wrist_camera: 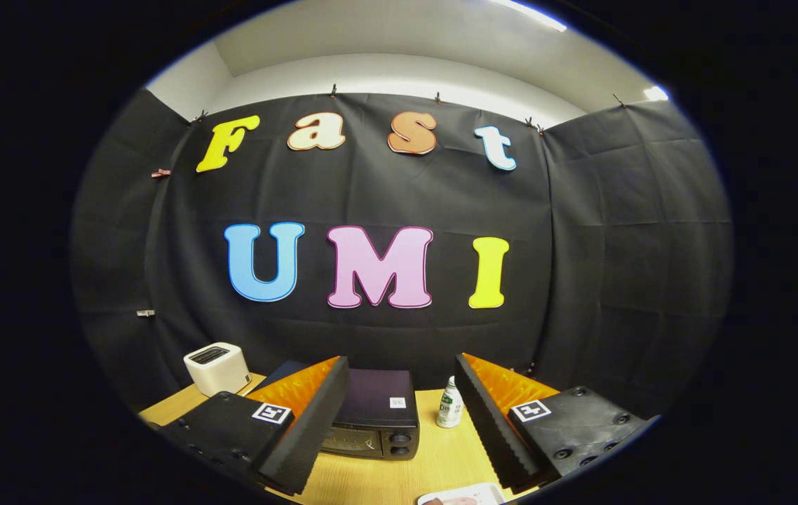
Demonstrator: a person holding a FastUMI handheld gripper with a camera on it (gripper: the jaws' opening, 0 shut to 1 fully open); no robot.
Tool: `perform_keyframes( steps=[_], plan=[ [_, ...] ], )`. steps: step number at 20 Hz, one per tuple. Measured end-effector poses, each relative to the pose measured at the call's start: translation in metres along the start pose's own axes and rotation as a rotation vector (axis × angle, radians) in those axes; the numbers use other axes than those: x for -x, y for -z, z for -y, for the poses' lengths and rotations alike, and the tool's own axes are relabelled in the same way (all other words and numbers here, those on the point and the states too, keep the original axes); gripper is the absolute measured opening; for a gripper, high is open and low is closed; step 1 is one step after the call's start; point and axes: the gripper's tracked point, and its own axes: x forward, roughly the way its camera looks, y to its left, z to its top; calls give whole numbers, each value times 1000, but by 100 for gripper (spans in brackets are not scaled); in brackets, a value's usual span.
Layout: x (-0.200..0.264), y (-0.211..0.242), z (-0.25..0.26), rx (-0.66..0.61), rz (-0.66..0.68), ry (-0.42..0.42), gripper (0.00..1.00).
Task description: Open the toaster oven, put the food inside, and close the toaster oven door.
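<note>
Beyond the spread, empty fingers of the gripper, at eleven o'clock, sits the closed toaster oven, front facing them.

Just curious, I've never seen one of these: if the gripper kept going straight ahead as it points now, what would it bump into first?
Probably the toaster oven, just ahead between the open gripper's fingers; depth is unclear.

Black toaster oven — door closed, on wooden table, food plate nearer.
</note>
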Motion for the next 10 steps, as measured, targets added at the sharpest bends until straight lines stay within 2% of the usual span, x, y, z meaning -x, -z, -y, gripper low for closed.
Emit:
perform_keyframes(
  steps=[5, 10],
  plan=[
    [-11, 19, -35, -24, -45, -45, 98],
    [-36, 64, -91, -47, -135, -89, 98]
  ],
)
